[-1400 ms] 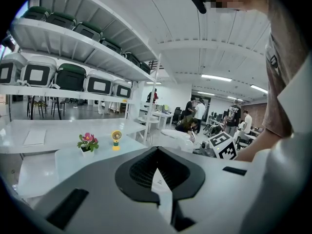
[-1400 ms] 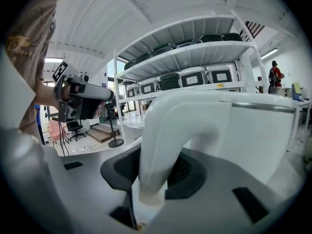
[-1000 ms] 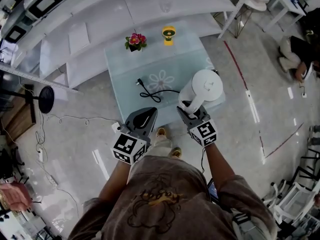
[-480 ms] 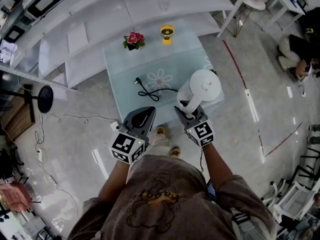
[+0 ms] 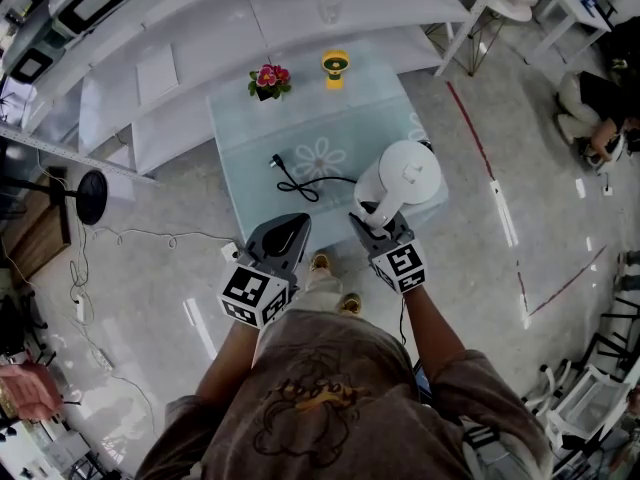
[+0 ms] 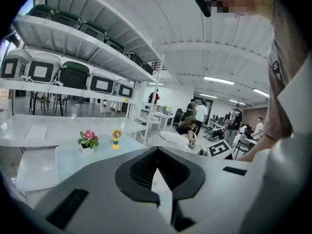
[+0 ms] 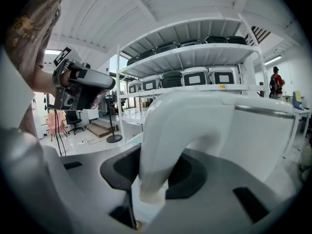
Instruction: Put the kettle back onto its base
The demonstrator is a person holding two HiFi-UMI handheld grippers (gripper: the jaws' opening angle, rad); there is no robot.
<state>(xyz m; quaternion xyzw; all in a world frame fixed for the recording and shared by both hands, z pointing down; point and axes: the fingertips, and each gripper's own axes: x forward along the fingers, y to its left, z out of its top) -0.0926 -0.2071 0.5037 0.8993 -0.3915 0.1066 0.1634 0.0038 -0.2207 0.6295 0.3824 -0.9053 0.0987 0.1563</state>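
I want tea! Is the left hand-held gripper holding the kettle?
No, the right hand-held gripper grips the kettle; the left hand-held gripper holds nothing.

Tally from the floor.
- Kettle: one, white.
- Glass table: one.
- Flower pot: one.
- Small yellow fan: one.
- Black power cord: one, with a single plug.
- Hand-held grippers: two, a left gripper and a right gripper.
- Marker cubes: two, one per gripper.
- Round-based black stand on the floor: one.
- Cases on the middle shelf: five.
- People at the far end: at least four; exact number unclear.
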